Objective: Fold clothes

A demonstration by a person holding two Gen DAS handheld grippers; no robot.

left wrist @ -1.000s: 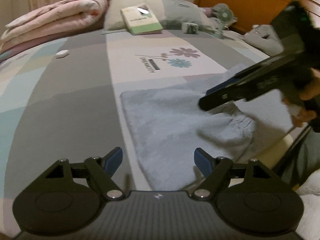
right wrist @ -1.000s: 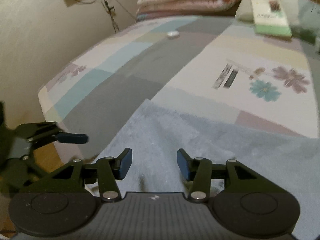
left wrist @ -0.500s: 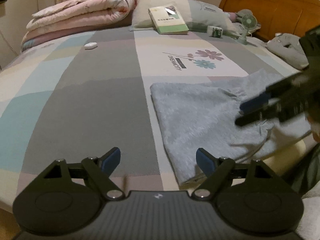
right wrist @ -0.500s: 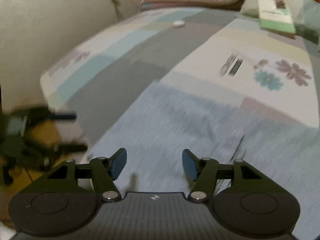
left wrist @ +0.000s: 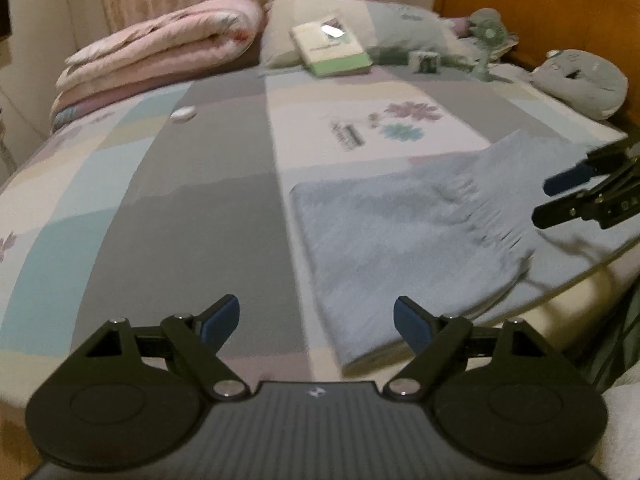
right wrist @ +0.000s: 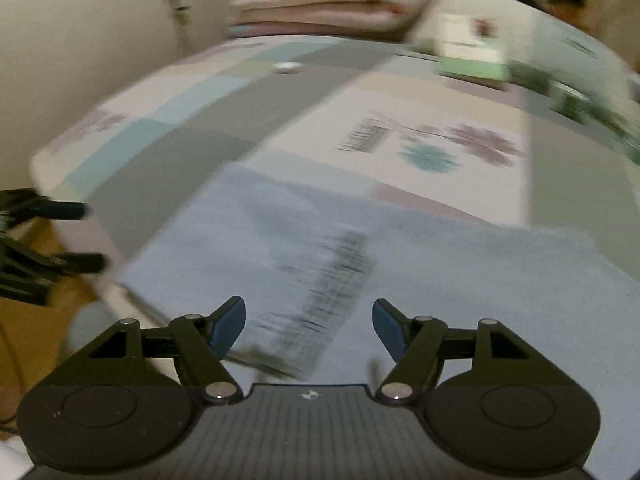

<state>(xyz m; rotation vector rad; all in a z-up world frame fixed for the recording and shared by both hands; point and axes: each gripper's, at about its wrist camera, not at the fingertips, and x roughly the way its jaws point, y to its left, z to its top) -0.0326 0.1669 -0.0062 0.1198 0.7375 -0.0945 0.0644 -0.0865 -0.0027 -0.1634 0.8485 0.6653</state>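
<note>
Your left side — bare bed (left wrist: 192,216) all open, book (left wrist: 332,50), fan (left wrist: 488,40), plush (left wrist: 580,84) crowding the far headboard end.

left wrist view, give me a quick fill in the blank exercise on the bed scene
1. The light blue garment lies flat on the ____.
2. The left claw has its jaws ____, holding nothing.
3. The folded quilt near the pillow is ____ in colour.
4. The book with the green edge leans on the ____.

Missing words: bed; open; pink; pillow
</note>
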